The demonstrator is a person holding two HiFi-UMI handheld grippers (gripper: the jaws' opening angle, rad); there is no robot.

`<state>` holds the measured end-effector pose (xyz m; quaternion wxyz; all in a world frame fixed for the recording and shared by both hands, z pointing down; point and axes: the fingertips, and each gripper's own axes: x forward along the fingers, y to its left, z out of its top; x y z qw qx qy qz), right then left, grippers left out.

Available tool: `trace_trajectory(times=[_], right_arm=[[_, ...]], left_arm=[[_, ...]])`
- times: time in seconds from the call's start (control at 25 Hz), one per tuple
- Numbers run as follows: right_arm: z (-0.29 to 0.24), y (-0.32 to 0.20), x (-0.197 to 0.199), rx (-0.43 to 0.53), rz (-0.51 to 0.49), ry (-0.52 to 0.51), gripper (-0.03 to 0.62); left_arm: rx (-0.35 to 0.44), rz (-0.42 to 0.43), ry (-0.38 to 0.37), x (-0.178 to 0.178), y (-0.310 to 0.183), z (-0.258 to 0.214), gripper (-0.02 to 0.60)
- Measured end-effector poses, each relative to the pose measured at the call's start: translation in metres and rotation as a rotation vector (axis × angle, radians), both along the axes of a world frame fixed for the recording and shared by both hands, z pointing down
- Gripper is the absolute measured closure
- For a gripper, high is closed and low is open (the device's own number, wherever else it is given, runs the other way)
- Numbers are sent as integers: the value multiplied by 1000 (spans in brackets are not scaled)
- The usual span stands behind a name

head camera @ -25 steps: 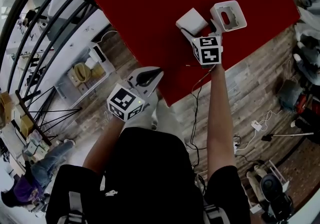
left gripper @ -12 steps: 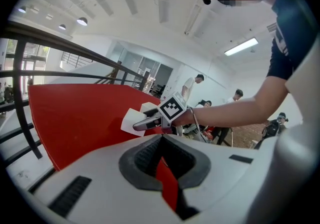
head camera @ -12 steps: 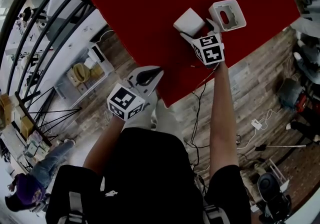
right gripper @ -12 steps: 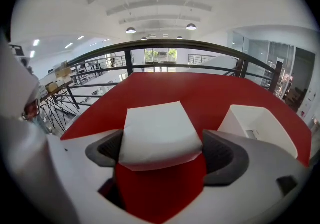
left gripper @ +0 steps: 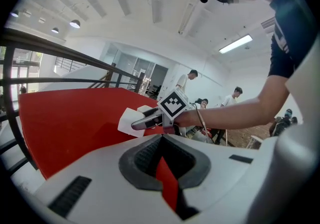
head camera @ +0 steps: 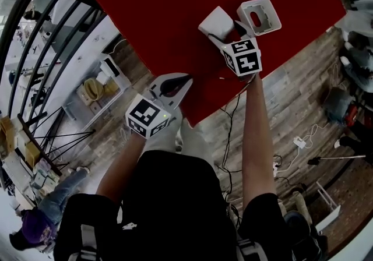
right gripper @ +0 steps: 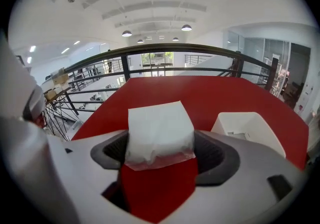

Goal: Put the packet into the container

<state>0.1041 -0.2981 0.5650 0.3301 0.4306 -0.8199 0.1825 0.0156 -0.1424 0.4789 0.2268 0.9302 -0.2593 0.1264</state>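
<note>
looking down in the head view, a red table fills the top of the picture, with a wooden floor below its edge and a dark railing off to the left. a white packet lies flat on the table just beside a white square container, which stands upright with its open top facing up. the right gripper reaches to the packet with one jaw on each side of it, the jaw on the container side sitting between packet and container. the left gripper hangs over the near edge of the table, well apart from both, and its jaws come to a point.

in the left gripper view, the jaws stand narrow, their tips meeting, with only a sliver of red table showing through the gap and nothing held. across the table the right gripper lies low against the white packet. a few people stand far behind.

in the right gripper view, the jaws are wide and closing, and the packet fills the space between them, its sides right at the dark pads though it does not look squeezed. it rests on the red table. the container stands near, just past the right jaw, and the railing runs along the table's far edge.
</note>
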Motion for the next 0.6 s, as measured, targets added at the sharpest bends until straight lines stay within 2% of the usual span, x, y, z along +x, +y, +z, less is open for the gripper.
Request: trace_trajectory(times=[0.32, 0.44, 0.6], right_arm=[[-52, -18, 39, 63, 108, -54, 177], [-62, -22, 64, 77, 150, -39, 178], [-64, -27, 102, 79, 206, -22, 177]], left_arm=[[52, 76, 7, 36, -21, -14, 574], [72, 139, 2, 58, -25, -17, 574], [91, 181, 20, 87, -38, -24, 574]])
